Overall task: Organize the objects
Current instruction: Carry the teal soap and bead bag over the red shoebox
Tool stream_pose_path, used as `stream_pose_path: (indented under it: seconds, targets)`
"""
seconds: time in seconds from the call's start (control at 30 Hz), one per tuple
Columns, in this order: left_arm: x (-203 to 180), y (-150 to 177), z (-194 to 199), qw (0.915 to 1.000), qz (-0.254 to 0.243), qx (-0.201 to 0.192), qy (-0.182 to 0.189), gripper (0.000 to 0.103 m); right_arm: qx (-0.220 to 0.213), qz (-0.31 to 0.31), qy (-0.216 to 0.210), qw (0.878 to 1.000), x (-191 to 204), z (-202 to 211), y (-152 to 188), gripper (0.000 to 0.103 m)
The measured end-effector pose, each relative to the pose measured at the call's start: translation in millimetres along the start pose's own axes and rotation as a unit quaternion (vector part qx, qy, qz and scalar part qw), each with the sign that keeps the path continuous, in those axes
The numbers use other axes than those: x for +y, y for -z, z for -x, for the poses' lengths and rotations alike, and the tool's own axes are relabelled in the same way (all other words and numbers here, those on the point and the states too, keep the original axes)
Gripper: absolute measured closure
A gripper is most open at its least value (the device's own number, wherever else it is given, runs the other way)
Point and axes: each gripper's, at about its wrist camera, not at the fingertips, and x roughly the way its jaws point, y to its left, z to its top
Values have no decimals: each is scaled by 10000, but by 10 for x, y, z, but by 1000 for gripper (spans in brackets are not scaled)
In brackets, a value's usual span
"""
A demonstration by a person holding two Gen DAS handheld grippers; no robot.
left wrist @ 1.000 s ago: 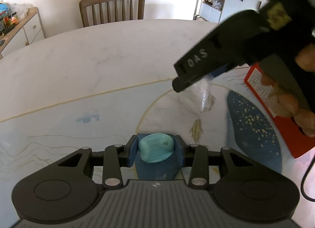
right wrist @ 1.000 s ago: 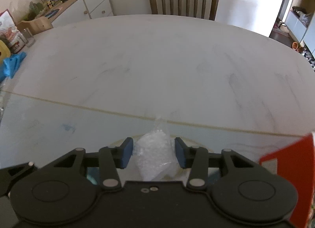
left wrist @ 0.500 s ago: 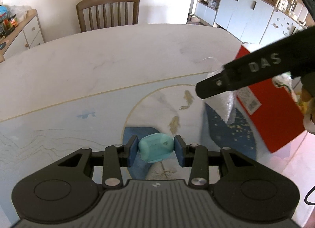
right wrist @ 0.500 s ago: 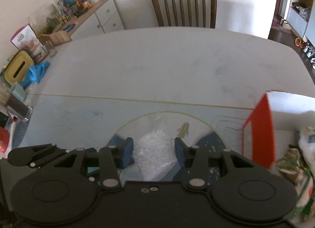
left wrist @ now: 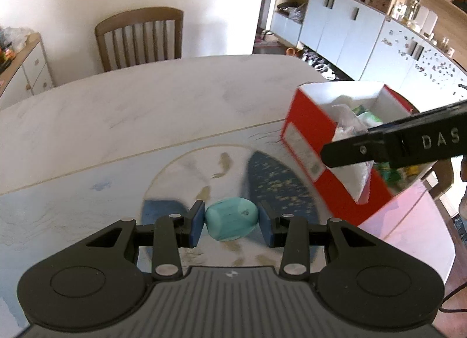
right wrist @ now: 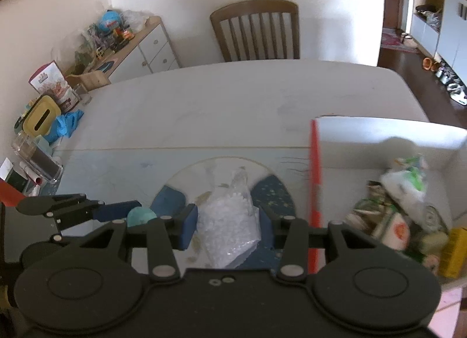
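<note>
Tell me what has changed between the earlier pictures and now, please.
Both tools rose and swung right toward the red box. The right tool carried its clear bag of white beads nearly over the box opening. Unchanged: the left tool still holds the turquoise lump; nothing was released.

I count two grippers: my left gripper [left wrist: 231, 222] and my right gripper [right wrist: 227, 225]. There is one teal lump [left wrist: 231, 222], pinched between the left one's pads, and one clear bag of white pellets [right wrist: 230, 215], pinched in the right one. One red box [left wrist: 315, 139] stands at the right edge of the table [left wrist: 146, 104]; the packets inside it are too blurred to count. One wooden chair [right wrist: 256, 31] stands at the far edge. At the left edge I see one yellow-lidded container [right wrist: 42, 115] and one blue cloth [right wrist: 65, 125].
</note>
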Motion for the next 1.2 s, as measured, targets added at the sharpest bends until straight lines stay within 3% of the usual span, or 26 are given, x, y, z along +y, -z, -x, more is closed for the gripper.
stream_pose_path:
  seconds: [0.33, 0.67, 0.9, 1.2]
  targets:
    - [-640, -186, 58, 9992, -268, -205, 216, 64, -260, -283, 251, 9989, -628, 473, 241, 59]
    - [-1313, -414, -153, 9975, -554, -267, 354, 64, -393, -475, 587, 9964, -1325, 756, 373, 59]
    - [-1693, -554, -415, 9964, -699, -126, 457, 64, -412, -579, 835, 9940, -1841, 792, 372, 59]
    - [-1974, -749, -755, 9962, -824, -39, 293, 64, -292, -523, 993, 9933, -2279, 603, 349, 59]
